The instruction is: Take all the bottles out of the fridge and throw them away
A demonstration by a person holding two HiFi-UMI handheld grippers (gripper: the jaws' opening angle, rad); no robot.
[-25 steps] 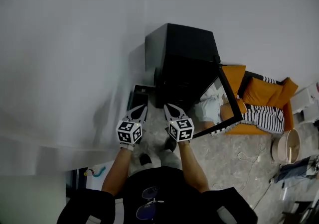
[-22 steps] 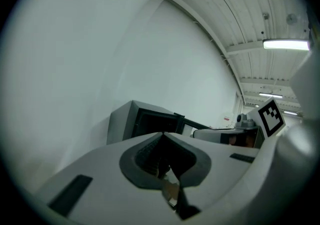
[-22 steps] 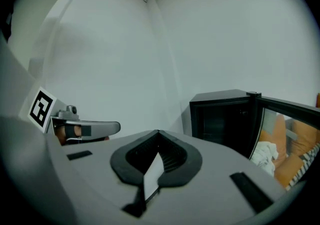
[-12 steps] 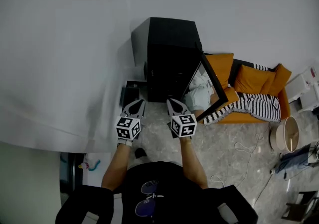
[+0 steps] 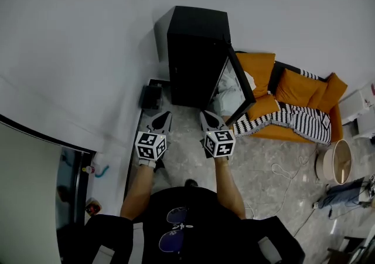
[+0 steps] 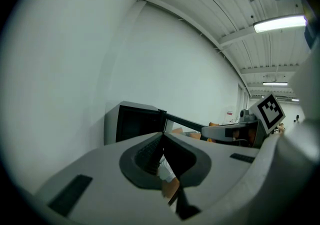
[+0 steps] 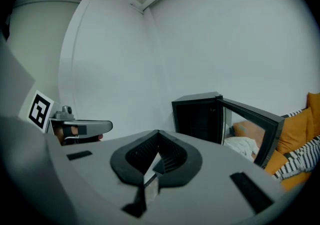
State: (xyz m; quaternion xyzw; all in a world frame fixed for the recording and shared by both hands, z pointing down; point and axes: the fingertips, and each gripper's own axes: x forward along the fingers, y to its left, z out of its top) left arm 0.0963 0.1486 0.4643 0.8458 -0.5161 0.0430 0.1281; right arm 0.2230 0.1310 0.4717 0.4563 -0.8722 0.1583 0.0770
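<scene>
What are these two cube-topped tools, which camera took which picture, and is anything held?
A person holds a two-jaw gripper in each hand; there is no robot arm. The top-down picture comes from a camera on the person's head and shows the left gripper and right gripper, each carrying a marker cube. The other two come from cameras riding on the grippers, looking along their jaws. Both pairs of jaws are together, holding nothing. Ahead stands a small black fridge, its glass door open, beside an orange sofa. Its inside is too dark to see into.
</scene>
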